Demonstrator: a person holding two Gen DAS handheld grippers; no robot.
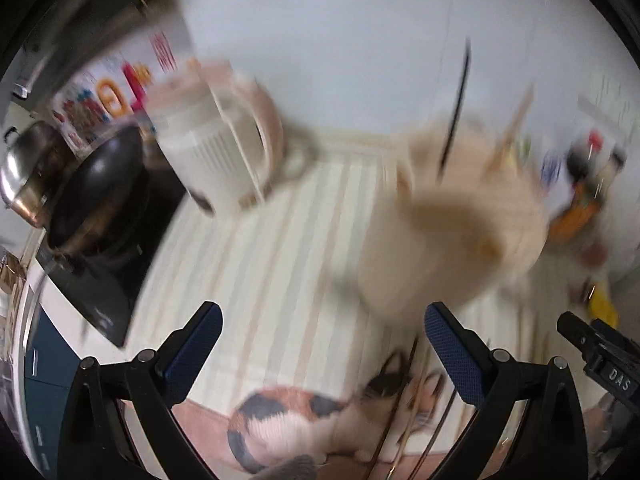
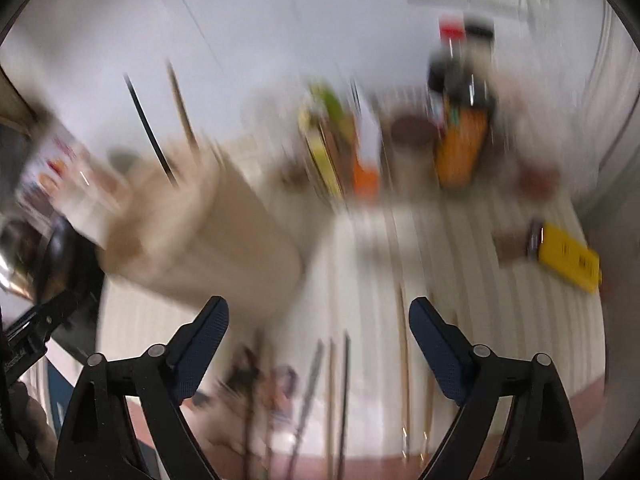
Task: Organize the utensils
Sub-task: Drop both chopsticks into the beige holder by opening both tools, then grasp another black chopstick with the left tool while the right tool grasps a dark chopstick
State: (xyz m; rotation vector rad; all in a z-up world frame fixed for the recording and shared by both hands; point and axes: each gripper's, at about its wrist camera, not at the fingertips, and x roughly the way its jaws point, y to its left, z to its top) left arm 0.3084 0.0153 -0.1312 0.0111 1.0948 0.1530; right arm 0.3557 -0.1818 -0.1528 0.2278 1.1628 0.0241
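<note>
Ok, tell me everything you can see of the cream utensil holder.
The cream utensil holder is a tall, plain container with rounded sides, probably plastic or ceramic; blur hides finer detail. It stands on the striped mat, right of the white kettle. A dark chopstick and a wooden one stick up out of its top, leaning. Neither gripper touches it.

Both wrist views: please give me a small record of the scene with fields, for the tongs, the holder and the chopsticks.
left tongs: open, nothing between the pads
right tongs: open, nothing between the pads
utensil holder: cream, on the striped mat, a few sticks standing in it
loose chopsticks: lying on the mat near the tongs
stove side: black wok, pale kettle
image quality: heavy blur
</note>
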